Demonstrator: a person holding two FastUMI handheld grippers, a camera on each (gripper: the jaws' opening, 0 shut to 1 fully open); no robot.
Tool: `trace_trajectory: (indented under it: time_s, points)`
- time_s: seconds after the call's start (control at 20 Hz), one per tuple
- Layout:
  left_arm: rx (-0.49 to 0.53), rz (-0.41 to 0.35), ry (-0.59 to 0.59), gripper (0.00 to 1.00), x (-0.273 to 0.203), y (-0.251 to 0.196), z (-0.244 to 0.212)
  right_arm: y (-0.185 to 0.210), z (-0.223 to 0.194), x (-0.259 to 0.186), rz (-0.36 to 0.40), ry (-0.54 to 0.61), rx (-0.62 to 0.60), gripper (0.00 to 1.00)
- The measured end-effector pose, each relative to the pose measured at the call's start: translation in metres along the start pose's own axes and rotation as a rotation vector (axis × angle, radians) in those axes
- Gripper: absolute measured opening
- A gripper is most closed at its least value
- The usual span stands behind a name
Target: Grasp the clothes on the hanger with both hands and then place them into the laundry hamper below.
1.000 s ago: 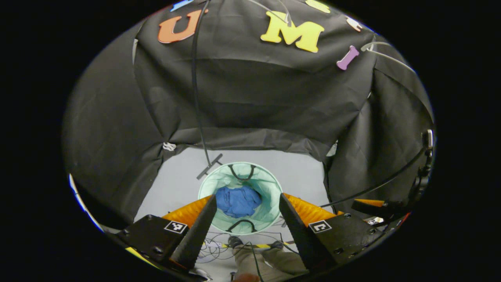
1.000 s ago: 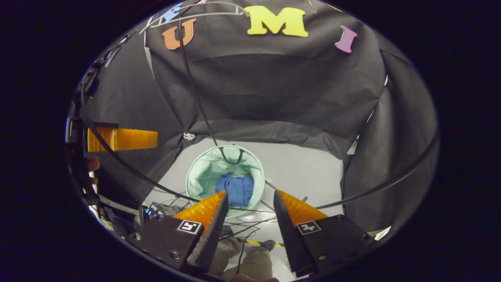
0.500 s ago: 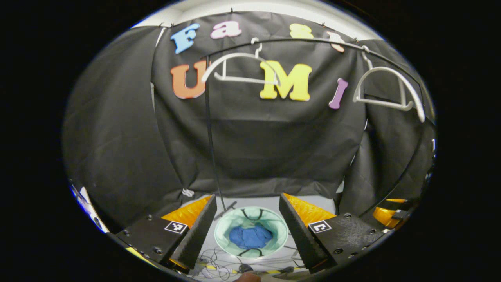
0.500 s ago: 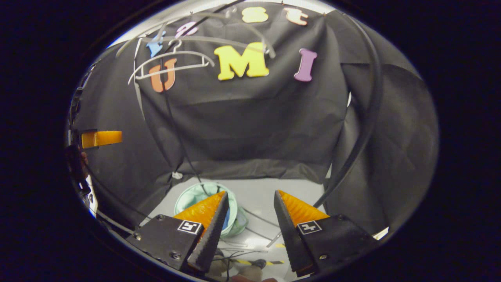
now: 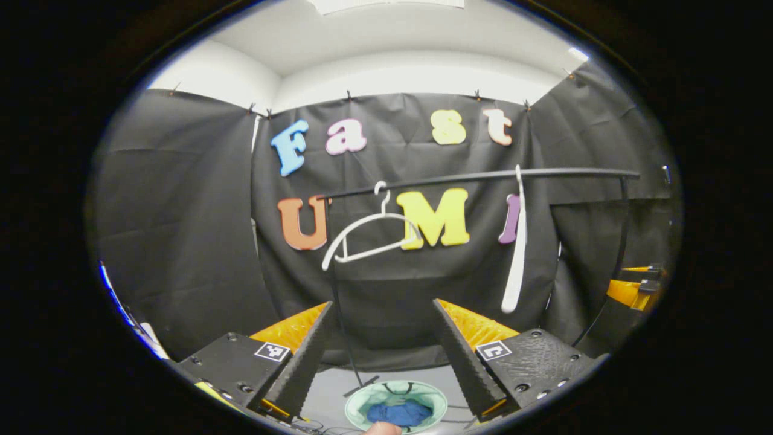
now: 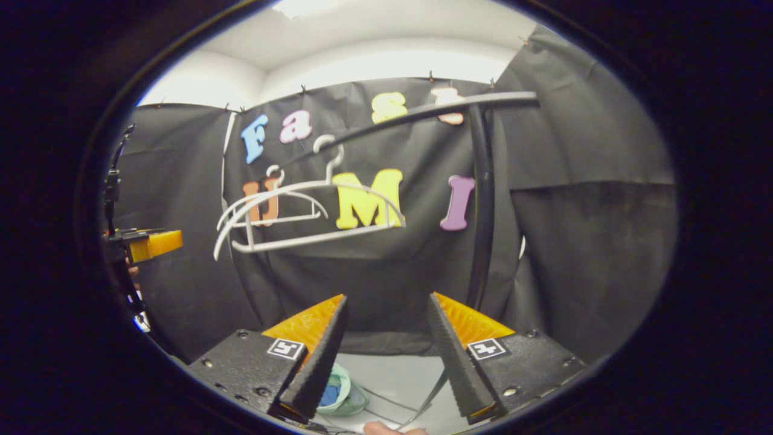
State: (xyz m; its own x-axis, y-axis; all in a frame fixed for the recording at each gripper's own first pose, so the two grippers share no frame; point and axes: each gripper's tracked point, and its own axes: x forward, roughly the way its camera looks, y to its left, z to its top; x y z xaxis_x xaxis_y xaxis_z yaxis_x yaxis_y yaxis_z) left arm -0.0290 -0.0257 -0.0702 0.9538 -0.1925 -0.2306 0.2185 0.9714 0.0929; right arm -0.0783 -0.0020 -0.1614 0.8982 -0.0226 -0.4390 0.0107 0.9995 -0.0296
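Both grippers were raised toward the rail, jaws apart and empty. From the left gripper (image 5: 382,347), the blue clothes (image 5: 398,414) lay at six o'clock, apparently bunched inside the hamper (image 5: 362,409) below. Two white hangers (image 5: 368,238) hung bare at twelve o'clock. The right gripper (image 6: 386,338) was likewise high.

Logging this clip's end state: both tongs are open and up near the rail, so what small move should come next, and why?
Probably just lower both tongs to rest. The blue clothes already lie in the green hamper, both white hangers on the rail hang bare, and the left tongs and right tongs are open and hold nothing, so no grasp seems left to make.
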Motion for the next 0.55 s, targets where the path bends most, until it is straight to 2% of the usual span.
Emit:
trace_trajectory:
  time_s: [0.25, 0.35, 0.55]
  points:
    - [-0.008, 0.055, -0.097, 1.00, -0.021, 0.004, 0.058, -0.019, 0.070, -0.009, 0.023, -0.145, -0.012, 0.94]
    - [-0.039, 0.029, -0.107, 1.00, -0.027, 0.003, 0.069, -0.032, 0.090, -0.016, -0.006, -0.185, -0.019, 0.96]
    - [-0.052, 0.029, -0.172, 1.00, -0.033, 0.025, 0.105, -0.050, 0.121, -0.033, -0.060, -0.244, -0.016, 0.96]
